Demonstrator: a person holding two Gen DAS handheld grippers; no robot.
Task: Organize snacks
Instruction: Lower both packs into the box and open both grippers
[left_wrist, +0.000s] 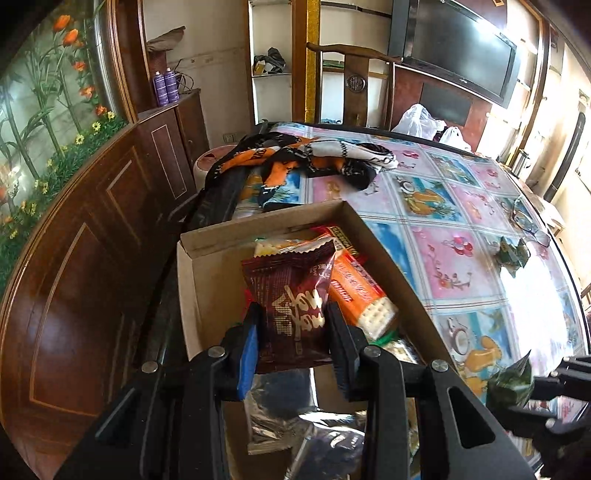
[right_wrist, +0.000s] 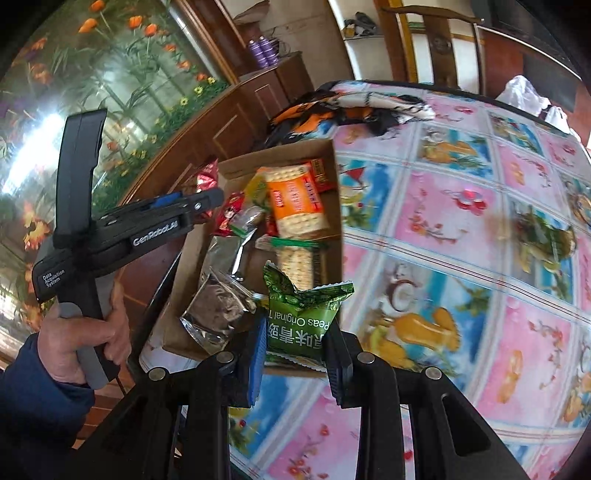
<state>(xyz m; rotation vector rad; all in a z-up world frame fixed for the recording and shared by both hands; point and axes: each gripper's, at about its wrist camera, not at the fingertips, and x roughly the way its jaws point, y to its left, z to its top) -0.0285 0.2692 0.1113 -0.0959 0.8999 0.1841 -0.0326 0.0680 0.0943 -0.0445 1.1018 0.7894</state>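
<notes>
A cardboard box (left_wrist: 388, 251) on the table holds several snacks, among them an orange cracker pack (left_wrist: 362, 295). My left gripper (left_wrist: 293, 332) is shut on a dark red snack packet (left_wrist: 291, 291) and holds it over the box. My right gripper (right_wrist: 295, 347) is shut on a green pea snack packet (right_wrist: 301, 317), held above the box's near end (right_wrist: 184, 343). The left gripper (right_wrist: 207, 201) also shows in the right wrist view with its red packet (right_wrist: 205, 177) at the box's left edge. The right gripper with the green packet (left_wrist: 511, 384) shows at the right of the left wrist view.
The table has a flowered cloth (left_wrist: 443, 258). More green packets (left_wrist: 513, 254) and glasses (left_wrist: 528, 225) lie at the right. A patterned scarf (left_wrist: 314, 158) lies beyond the box. A wooden chair (left_wrist: 354, 85) and white bags (left_wrist: 421, 122) stand at the far edge.
</notes>
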